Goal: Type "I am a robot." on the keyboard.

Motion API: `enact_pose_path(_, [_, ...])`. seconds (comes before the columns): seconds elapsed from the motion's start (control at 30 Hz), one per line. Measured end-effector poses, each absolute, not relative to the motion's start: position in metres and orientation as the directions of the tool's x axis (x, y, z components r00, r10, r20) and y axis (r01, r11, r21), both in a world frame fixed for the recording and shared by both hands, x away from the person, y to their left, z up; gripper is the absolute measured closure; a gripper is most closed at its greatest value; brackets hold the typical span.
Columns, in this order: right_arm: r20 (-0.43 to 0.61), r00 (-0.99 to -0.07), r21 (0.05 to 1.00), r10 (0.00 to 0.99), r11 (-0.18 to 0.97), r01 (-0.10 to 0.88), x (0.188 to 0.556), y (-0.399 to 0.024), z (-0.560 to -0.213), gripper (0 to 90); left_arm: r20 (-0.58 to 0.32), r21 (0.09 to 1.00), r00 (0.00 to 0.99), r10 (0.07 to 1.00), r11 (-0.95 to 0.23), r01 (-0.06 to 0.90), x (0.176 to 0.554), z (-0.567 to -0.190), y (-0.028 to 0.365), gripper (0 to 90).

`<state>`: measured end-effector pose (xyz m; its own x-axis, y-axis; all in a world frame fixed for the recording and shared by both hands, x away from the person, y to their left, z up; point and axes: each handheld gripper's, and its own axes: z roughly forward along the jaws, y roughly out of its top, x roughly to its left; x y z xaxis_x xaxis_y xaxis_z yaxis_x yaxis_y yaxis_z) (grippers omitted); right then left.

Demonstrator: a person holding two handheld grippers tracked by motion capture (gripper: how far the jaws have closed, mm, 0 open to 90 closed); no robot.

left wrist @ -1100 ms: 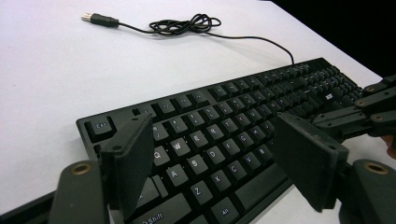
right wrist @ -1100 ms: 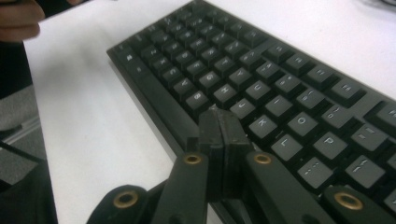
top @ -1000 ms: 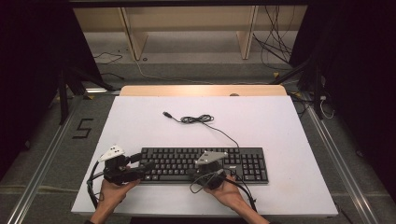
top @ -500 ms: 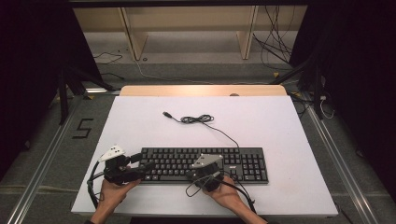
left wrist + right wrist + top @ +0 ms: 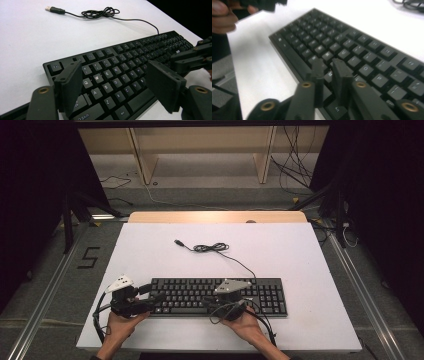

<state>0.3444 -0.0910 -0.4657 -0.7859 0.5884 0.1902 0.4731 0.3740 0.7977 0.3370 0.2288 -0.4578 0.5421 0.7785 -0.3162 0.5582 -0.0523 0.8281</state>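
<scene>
A black keyboard [image 5: 220,295] lies near the front of the white table [image 5: 150,250]. My left gripper [image 5: 152,295] hovers at the keyboard's left end with its jaws wide open over the letter keys [image 5: 115,82] and nothing between them. My right gripper [image 5: 207,303] points left over the keyboard's front rows. Its jaws [image 5: 328,66] have just been opening; a narrow gap shows between the pads, which hold nothing, just above the bottom keys. The keyboard's cable [image 5: 210,248] lies coiled behind it, ending in a loose USB plug [image 5: 178,242].
Bare white tabletop surrounds the keyboard, with a wooden strip [image 5: 215,217] along the far edge. Metal rails [image 5: 45,295] run on the floor at both sides. In the left gripper view the right gripper [image 5: 192,57] shows at the right edge.
The right hand has shifted slightly over the keyboard's front edge. The left hand has kept still.
</scene>
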Motion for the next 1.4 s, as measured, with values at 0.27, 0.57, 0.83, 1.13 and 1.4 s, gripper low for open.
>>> enact_pose_path(0.27, [0.209, -0.779, 0.823, 0.592, 0.323, 0.466, 0.342, -0.105, -0.454, 56.6, -0.316, 0.827, 0.541, 0.779, -0.053, 0.56, 0.337, -0.458, 0.228, 29.1])
enact_pose_path(0.57, [0.203, -0.756, 0.849, 0.622, 0.272, 0.453, 0.339, -0.117, -0.443, 40.1, -0.317, 0.821, 0.533, 0.784, -0.054, 0.568, 0.339, -0.459, 0.228, 29.2])
enact_pose_path(0.83, [0.199, -0.744, 0.858, 0.638, 0.253, 0.446, 0.336, -0.125, -0.438, 33.7, -0.314, 0.808, 0.514, 0.798, -0.06, 0.586, 0.342, -0.462, 0.226, 31.3])
enact_pose_path(1.13, [0.2, -0.733, 0.878, 0.65, 0.212, 0.429, 0.331, -0.139, -0.433, 30.8, -0.314, 0.792, 0.501, 0.806, -0.068, 0.607, 0.345, -0.465, 0.225, 41.1])
enact_pose_path(1.4, [0.203, -0.727, 0.883, 0.656, 0.198, 0.425, 0.327, -0.146, -0.433, 30.5, -0.31, 0.775, 0.488, 0.816, -0.08, 0.627, 0.348, -0.469, 0.225, 56.5])
